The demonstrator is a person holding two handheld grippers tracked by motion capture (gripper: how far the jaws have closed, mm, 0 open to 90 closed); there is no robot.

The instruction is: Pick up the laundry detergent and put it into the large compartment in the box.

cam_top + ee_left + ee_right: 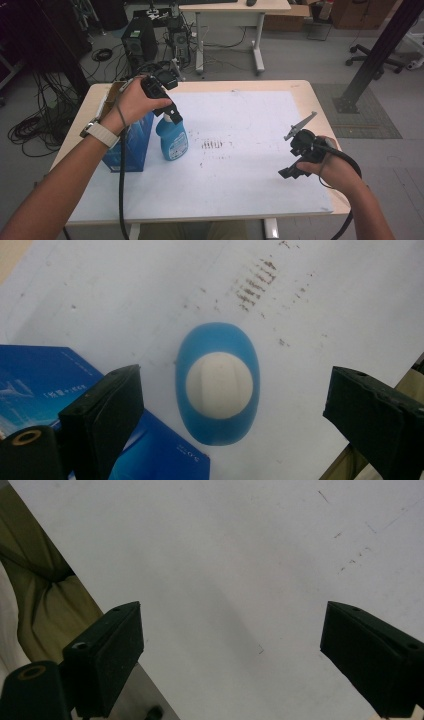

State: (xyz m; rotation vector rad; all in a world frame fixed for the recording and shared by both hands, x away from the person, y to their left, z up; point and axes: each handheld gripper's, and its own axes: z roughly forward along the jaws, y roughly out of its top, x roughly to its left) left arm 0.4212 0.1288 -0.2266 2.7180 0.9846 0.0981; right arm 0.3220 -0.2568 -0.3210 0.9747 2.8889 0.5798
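Note:
A blue bottle (pixel 172 141) with a white cap stands upright on the white sheet (pixel 240 165), right beside a blue box (pixel 131 145). My left gripper (pixel 170 111) hovers just above the bottle, pointing down. Seen from above in the left gripper view, the bottle (pixel 218 385) lies between the wide-apart jaws, which do not touch it; the left gripper (pixel 240 410) is open. My right gripper (pixel 290 172) hangs over the sheet near the table's right front. In the right gripper view, the right gripper (pixel 235 650) stands open over bare sheet (pixel 240 555).
Brown smudges (pixel 212 145) mark the sheet's middle. The blue box (pixel 45 385) sits at the left jaw. A cardboard box (pixel 112 92) stands behind the blue box. Beyond the table are a computer tower (pixel 139 42), cables, a second desk (pixel 235 7) and a black post (pixel 372 55).

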